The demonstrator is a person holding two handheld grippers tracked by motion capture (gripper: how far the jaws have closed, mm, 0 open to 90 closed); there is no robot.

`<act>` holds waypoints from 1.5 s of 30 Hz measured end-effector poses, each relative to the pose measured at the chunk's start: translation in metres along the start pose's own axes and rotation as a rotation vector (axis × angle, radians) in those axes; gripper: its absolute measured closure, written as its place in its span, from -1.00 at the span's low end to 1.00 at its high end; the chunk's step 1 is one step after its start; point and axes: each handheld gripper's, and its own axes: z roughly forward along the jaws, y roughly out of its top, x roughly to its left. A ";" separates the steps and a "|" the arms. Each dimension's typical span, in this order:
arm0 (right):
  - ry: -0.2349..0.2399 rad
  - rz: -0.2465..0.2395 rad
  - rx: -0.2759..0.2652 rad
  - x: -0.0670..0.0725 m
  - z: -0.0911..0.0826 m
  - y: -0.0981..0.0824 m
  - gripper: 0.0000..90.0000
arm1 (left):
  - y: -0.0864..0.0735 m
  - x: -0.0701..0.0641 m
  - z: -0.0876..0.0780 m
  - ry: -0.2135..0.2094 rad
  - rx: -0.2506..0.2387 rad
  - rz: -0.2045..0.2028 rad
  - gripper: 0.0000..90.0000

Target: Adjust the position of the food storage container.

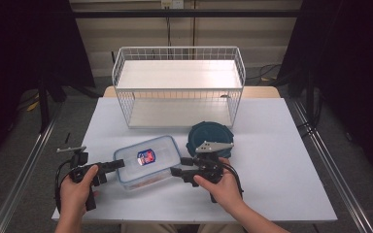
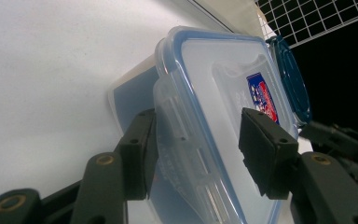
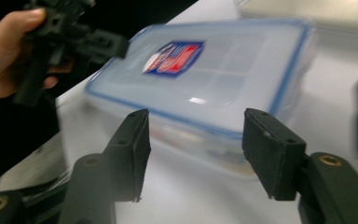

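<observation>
The clear plastic container (image 1: 148, 167) with the blue-edged lid lies flat near the front of the white table (image 1: 281, 160), between the two hands, its red-and-blue label (image 1: 146, 157) facing up. The left gripper (image 1: 110, 166) comes at it from the short end, and in the left gripper view one jaw sits under the box's end by the latch flap (image 2: 186, 154) while the other rests over the lid, so it looks like a steadying grip on that end, meant to keep the box from sliding; whether the upper pad truly presses down I cannot tell. The right gripper (image 1: 176, 171) hangs just off the opposite side, its jaws partly spread with nothing between them; in its own view the box's long edge (image 3: 205, 126) lies ahead of the pads, apart from them. I'd judge it is lining up on a side latch, either to snap it or pry it. Just behind that hand lies a round dark teal lid (image 1: 210, 136), touching nothing in hand. The white wire rack (image 1: 179, 85) stands at the back, both shelves bare, likely where things go.
</observation>
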 end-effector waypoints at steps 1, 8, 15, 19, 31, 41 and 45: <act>-0.010 -0.010 -0.003 -0.003 0.000 0.001 -0.15 | 0.000 0.000 0.001 -0.007 -0.007 -0.001 0.07; -0.068 -0.014 -0.013 -0.018 0.017 0.011 -0.26 | 0.002 0.000 0.001 -0.001 0.002 0.000 0.07; -0.095 -0.028 0.010 -0.016 0.033 0.013 -0.32 | 0.002 0.000 0.000 0.014 0.019 0.020 0.06; -0.089 -0.009 0.017 -0.018 0.035 0.013 -0.34 | 0.001 0.001 0.001 -0.009 -0.006 0.014 0.06; -0.024 0.096 0.041 -0.007 0.020 0.000 -0.15 | 0.000 0.000 -0.003 0.013 -0.019 0.032 -0.02; -0.011 0.112 -0.002 -0.006 0.008 -0.015 -0.18 | -0.002 -0.002 -0.001 0.007 -0.004 0.055 -0.02; -0.023 0.123 -0.023 -0.009 0.007 -0.013 -0.19 | -0.002 -0.001 -0.001 0.001 -0.014 0.058 -0.02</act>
